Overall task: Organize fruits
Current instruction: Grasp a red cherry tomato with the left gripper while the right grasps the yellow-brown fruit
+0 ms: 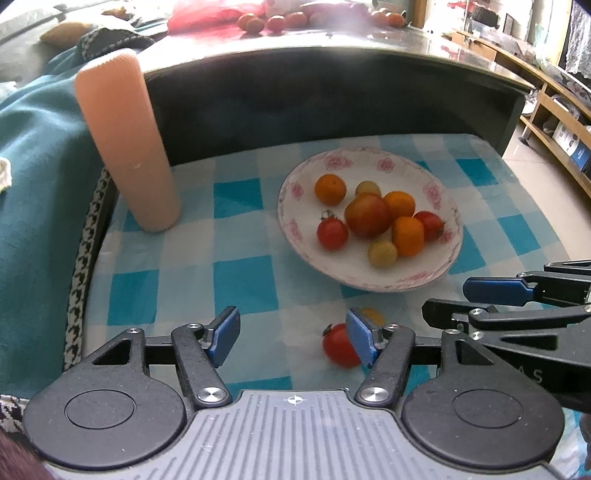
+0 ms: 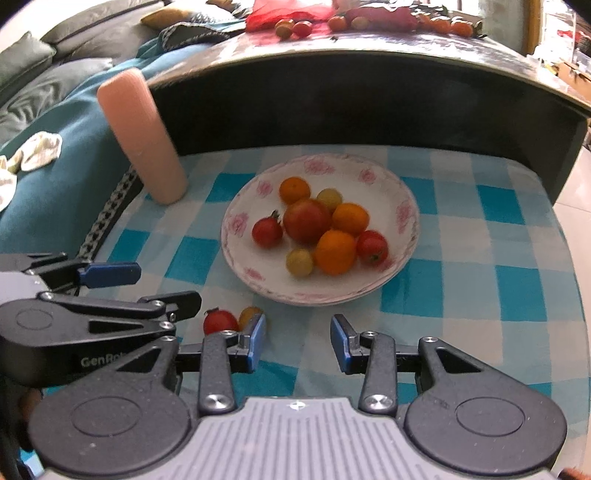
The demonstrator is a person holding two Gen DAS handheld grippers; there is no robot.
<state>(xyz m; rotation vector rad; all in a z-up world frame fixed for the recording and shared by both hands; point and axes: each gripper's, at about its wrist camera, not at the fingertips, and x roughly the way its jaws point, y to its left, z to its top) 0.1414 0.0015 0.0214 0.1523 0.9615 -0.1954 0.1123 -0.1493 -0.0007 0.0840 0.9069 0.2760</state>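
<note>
A white plate with pink flowers [image 1: 295,184] [image 2: 406,206] sits on the blue checked cloth and holds several red, orange and yellow fruits around one big reddish fruit [image 1: 367,215] [image 2: 306,220]. Two loose fruits lie on the cloth in front of it: a red cherry tomato [image 1: 339,347] [image 2: 219,321] and a small orange one [image 1: 373,315] [image 2: 249,315]. My left gripper [image 1: 293,338] is open, its right finger partly covering both loose fruits. My right gripper [image 2: 298,341] is open and empty, just right of them. Each gripper shows from the side in the other's view.
A tall ribbed peach cylinder [image 1: 125,140] [image 2: 142,136] stands at the cloth's back left. A dark raised table edge [image 1: 332,92] rises behind the plate, with more small fruits [image 1: 275,22] and a red bag on top. A teal sofa cover [image 1: 33,166] lies left.
</note>
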